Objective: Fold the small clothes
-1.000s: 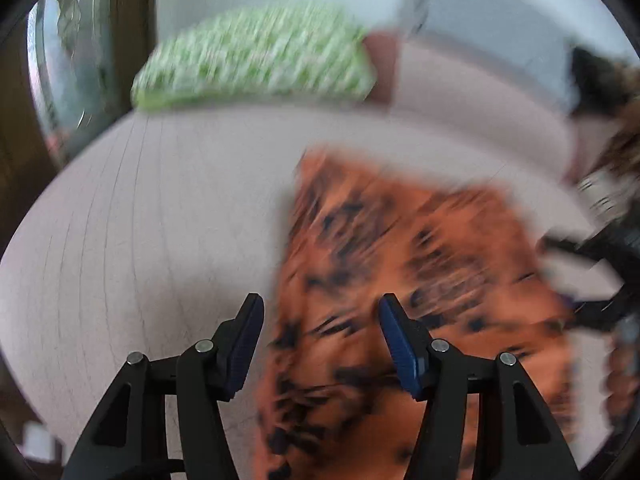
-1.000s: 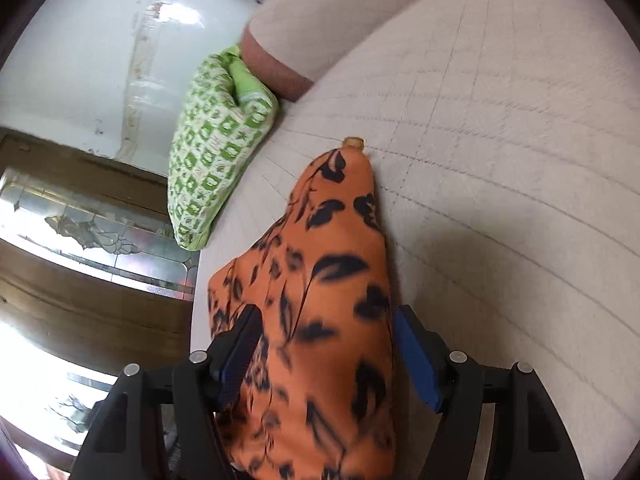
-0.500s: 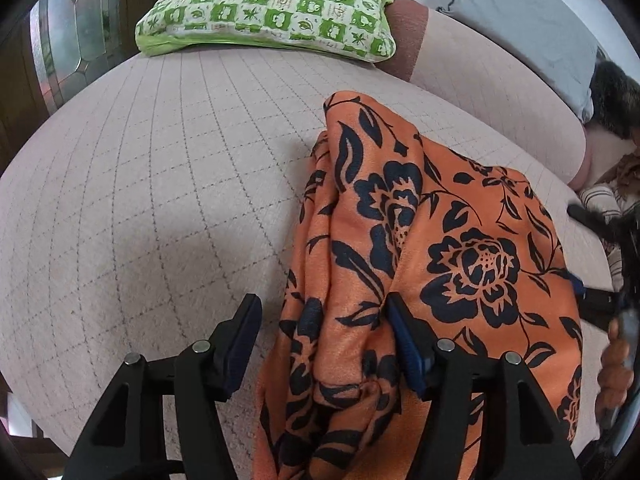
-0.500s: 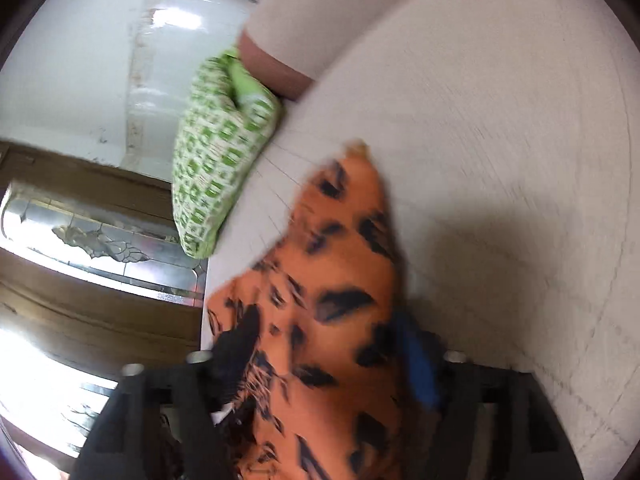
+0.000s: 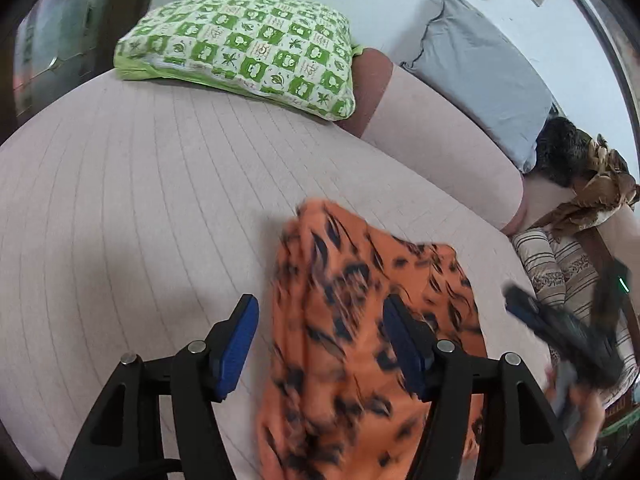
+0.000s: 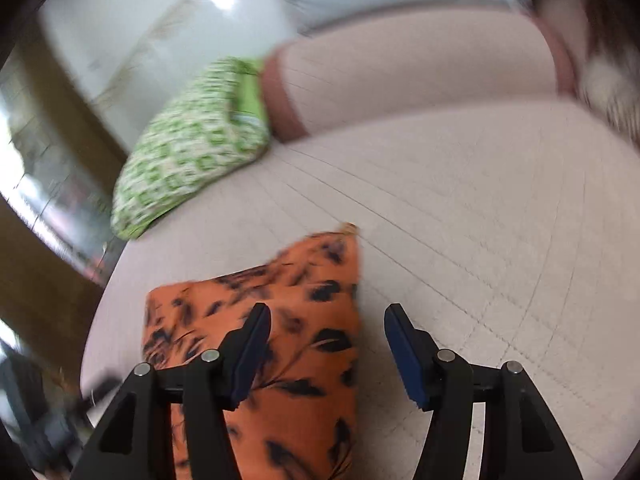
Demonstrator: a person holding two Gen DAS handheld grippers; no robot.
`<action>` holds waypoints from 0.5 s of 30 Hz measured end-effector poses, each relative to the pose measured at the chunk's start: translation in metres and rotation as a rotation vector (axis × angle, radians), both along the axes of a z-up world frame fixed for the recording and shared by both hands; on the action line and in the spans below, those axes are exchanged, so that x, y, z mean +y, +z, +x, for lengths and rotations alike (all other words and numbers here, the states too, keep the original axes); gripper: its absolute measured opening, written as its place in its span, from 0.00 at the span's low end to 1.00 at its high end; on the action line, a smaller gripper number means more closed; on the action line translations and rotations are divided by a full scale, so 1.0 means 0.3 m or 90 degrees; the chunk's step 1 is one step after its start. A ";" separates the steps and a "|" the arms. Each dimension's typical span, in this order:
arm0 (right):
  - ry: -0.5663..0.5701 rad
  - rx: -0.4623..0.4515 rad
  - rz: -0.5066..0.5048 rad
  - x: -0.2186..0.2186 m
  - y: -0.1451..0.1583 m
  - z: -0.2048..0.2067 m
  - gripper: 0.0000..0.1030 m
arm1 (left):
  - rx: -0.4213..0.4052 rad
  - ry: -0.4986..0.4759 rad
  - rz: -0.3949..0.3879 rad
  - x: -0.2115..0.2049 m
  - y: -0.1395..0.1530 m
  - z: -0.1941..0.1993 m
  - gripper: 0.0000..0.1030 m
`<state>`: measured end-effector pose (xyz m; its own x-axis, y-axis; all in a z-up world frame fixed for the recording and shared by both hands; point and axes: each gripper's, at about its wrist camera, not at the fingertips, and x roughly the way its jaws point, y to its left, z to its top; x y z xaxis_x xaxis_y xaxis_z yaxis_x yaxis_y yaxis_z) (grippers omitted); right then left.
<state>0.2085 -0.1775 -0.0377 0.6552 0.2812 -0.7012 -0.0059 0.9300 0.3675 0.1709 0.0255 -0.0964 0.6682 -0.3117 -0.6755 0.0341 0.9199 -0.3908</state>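
Observation:
An orange cloth with a black flower print [image 5: 360, 320] lies bunched on the pale quilted bed [image 5: 140, 200]. My left gripper [image 5: 322, 344] hovers over its left edge with jaws wide. The cloth fills the right half of the gap and reaches the right pad, while the left pad stands clear. In the right wrist view the same cloth [image 6: 300, 320] lies as a flat folded shape under the left finger. My right gripper [image 6: 324, 344] is above its right edge, jaws closing but still wide, pressing nothing. Both views are motion-blurred.
A green-and-white checked pillow [image 5: 240, 48] lies at the head of the bed, a grey pillow [image 5: 480, 72] and a pink bolster [image 5: 440, 144] behind it. Striped cloths [image 5: 560, 264] and a brown cloth [image 5: 592, 196] are piled at the right. A wooden door frame stands at the left.
Both grippers have risen and pulled back from the cloth. The right wrist has rolled level, and the cloth that sat between its fingers now lies mostly under the left one.

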 end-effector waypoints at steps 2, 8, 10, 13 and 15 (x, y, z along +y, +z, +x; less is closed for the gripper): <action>0.074 0.002 0.042 0.061 0.008 -0.027 0.61 | 0.041 -0.002 -0.021 0.033 -0.045 0.093 0.63; 0.213 0.080 0.031 0.244 -0.125 -0.081 0.62 | 0.073 -0.053 -0.047 0.030 -0.073 0.280 0.45; 0.225 0.065 0.017 0.239 -0.146 -0.107 0.62 | 0.072 -0.064 -0.008 0.003 -0.094 0.313 0.24; 0.226 0.070 0.048 0.205 -0.151 -0.119 0.62 | 0.140 -0.061 0.001 0.012 -0.223 0.394 0.31; 0.227 0.079 0.063 0.178 -0.157 -0.125 0.62 | 0.129 -0.057 0.015 0.014 -0.190 0.396 0.30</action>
